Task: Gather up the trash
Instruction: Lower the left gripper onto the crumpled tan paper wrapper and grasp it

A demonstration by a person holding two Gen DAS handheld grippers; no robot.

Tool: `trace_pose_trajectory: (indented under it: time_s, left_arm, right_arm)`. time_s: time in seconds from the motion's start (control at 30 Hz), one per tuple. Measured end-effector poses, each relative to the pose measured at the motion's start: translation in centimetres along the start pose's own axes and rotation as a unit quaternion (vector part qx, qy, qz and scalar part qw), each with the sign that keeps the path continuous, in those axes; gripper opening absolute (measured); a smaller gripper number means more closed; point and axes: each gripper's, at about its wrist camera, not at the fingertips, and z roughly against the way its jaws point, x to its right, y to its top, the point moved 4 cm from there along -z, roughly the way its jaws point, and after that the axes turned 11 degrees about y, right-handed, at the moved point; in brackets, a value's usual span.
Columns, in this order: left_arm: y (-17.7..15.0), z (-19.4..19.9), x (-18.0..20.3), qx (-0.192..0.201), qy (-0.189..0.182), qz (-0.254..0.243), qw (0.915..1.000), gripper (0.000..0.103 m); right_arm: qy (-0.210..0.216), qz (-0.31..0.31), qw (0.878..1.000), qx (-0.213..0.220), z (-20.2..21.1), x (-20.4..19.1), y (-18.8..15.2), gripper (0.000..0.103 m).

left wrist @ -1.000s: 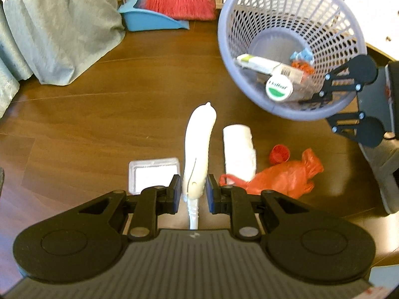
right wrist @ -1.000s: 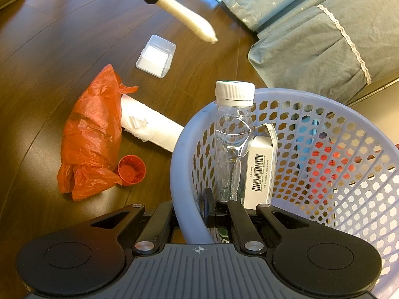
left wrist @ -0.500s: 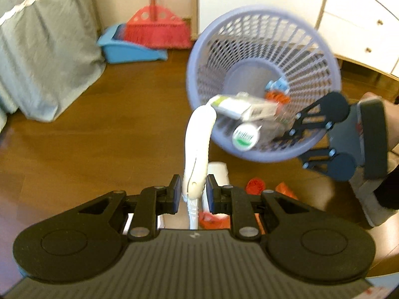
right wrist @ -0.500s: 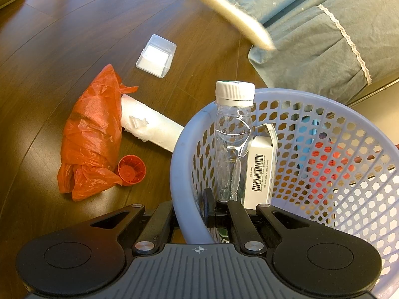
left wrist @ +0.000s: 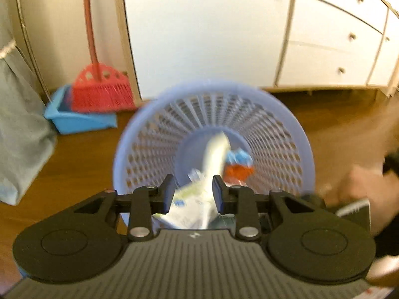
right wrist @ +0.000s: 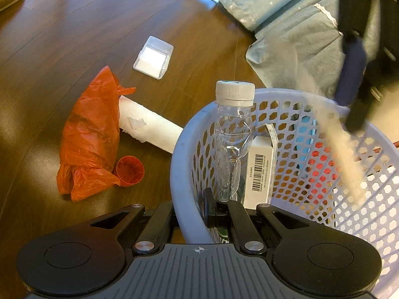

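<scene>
The left gripper (left wrist: 192, 194) hangs right over the mouth of the lavender basket (left wrist: 294, 149), and its fingers (left wrist: 168, 194) are spreading apart as we look. The long white piece of trash (left wrist: 215, 154) shows as a blurred streak between them, reaching down toward the basket's floor; no pad seems to press on it, though the smear makes that hard to swear to. Down at the bottom lie blue and orange scraps (left wrist: 238, 164) and a pale printed carton (left wrist: 189, 204).

Over on the other side, the right gripper (right wrist: 197, 208) has its fingers clamped tight on the near rim of the basket (right wrist: 179, 169), one inside the wall and one outside. Inside, leaning against that wall, stand a clear plastic bottle (right wrist: 230, 144) with a white cap and a white box (right wrist: 260, 169) showing its barcode. The white streak (right wrist: 341, 149) slants across the far rim beneath the dark blur of the left gripper (right wrist: 354, 79).

On the wooden floor (right wrist: 62, 30), beside the basket: an orange plastic bag (right wrist: 89, 137), a white paper roll (right wrist: 152, 128) lying against it, a small orange cap (right wrist: 130, 170) touching the bag, and a clear square tub (right wrist: 153, 57) apart. By the wall lean a red broom (left wrist: 102, 89) and blue dustpan (left wrist: 74, 122).
</scene>
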Motion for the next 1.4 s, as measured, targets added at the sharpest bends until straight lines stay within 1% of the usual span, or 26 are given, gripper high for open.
trace_pose_trajectory:
  time_s: [0.07,0.13,0.23,0.3,0.4,0.47,0.53,0.6,0.67,0.7,0.77,0.8,0.87,0.9,0.93,1.0,1.03,1.07,1.1,1.17,1.23,1.3,1.37,1.4]
  left_arm:
    - [-0.5,0.6,-1.2,0.007,0.018,0.021,0.9996,0.027]
    - [-2.1,1.2,-2.8,-0.005,0.043,0.035,0.9984,0.027]
    - [-6.0,2.3,-5.5,-0.039,0.078,0.054,0.9947,0.027]
    - [-9.3,3.0,-7.1,-0.068,0.098,0.067,0.9906,0.027]
    - [-13.6,4.0,-8.2,-0.104,0.113,0.089,0.9842,0.027]
    - [-15.6,4.6,-8.2,-0.12,0.111,0.097,0.9818,0.027]
    - [-17.3,5.2,-7.4,-0.134,0.106,0.101,0.9801,0.027]
    - [-18.8,5.8,-6.4,-0.143,0.093,0.101,0.98,0.027]
    - [-20.0,6.1,-5.0,-0.153,0.081,0.091,0.9807,0.028]
    - [-20.7,6.4,-4.2,-0.153,0.068,0.086,0.9821,0.028]
    - [-21.7,6.4,-2.9,-0.16,0.046,0.074,0.9832,0.032]
    - [-22.4,6.5,-2.0,-0.163,0.026,0.06,0.9844,0.032]
    - [-23.3,6.7,-0.2,-0.167,-0.007,0.029,0.9856,0.036]
    - [-24.0,6.8,0.9,-0.17,-0.03,0.002,0.985,0.036]
    - [-24.6,7.0,1.9,-0.171,-0.054,-0.019,0.9837,0.037]
    - [-25.8,6.9,3.9,-0.186,-0.107,-0.054,0.9753,0.041]
    - [-26.3,7.0,4.5,-0.193,-0.124,-0.06,0.9715,0.044]
    - [-26.7,6.8,5.0,-0.2,-0.137,-0.057,0.9684,0.049]
    - [-27.1,6.5,5.4,-0.21,-0.149,-0.044,0.9653,0.052]
    - [-27.9,5.6,5.9,-0.234,-0.161,-0.005,0.9587,0.053]
    - [-28.5,4.9,6.4,-0.248,-0.172,0.016,0.9534,0.053]
    - [-29.0,4.7,7.3,-0.256,-0.178,0.013,0.9502,0.055]
    - [-29.7,4.6,7.9,-0.263,-0.18,0.005,0.9477,0.06]
    - [-30.0,4.6,8.2,-0.267,-0.185,-0.001,0.9459,0.06]
  right_arm:
    - [0.0,-0.002,1.0,0.002,0.0,0.0,0.0,0.001]
    - [-0.001,-0.004,1.0,0.004,0.1,0.2,0.0,0.001]
    - [-0.003,-0.01,1.0,0.006,0.1,0.4,0.0,0.001]
    - [-0.004,-0.01,1.0,0.005,0.1,0.4,0.0,0.001]
    - [-0.002,-0.007,1.0,0.003,0.2,0.3,0.0,0.001]
    - [-0.002,-0.005,1.0,0.002,0.1,0.2,0.0,0.001]
    - [-0.003,-0.004,1.0,0.002,0.1,0.2,0.0,0.001]
    - [-0.003,-0.003,1.0,0.0,0.1,0.1,0.1,0.001]
    - [-0.002,-0.001,1.0,-0.001,0.0,0.1,0.1,0.001]
    - [-0.002,-0.001,1.0,-0.002,-0.1,0.0,0.1,0.001]
    - [-0.002,-0.001,1.0,-0.002,-0.1,0.1,0.1,0.001]
    - [-0.002,-0.002,1.0,-0.002,-0.1,0.1,0.1,0.001]
    - [-0.002,-0.002,1.0,-0.001,-0.1,0.1,0.1,0.001]
    - [-0.002,-0.001,1.0,-0.002,-0.1,0.1,0.1,0.001]
    - [-0.002,-0.002,1.0,-0.002,-0.1,0.1,0.1,0.001]
    - [-0.002,-0.001,1.0,-0.002,-0.1,0.1,0.1,0.001]
    - [-0.002,-0.002,1.0,-0.002,0.0,0.2,0.1,0.001]
    - [-0.002,-0.001,1.0,-0.002,0.0,0.1,0.1,0.001]
    - [-0.002,-0.001,1.0,-0.002,0.0,0.2,0.1,0.001]
    - [-0.002,-0.001,1.0,-0.002,0.0,0.1,0.1,0.001]
    - [-0.002,-0.001,1.0,-0.002,0.0,0.1,0.1,0.001]
    - [-0.002,-0.001,1.0,-0.002,0.0,0.1,0.0,0.001]
    - [-0.002,-0.001,1.0,-0.002,0.0,0.1,0.0,0.001]
    - [-0.002,-0.002,1.0,-0.002,0.0,0.1,0.0,0.002]
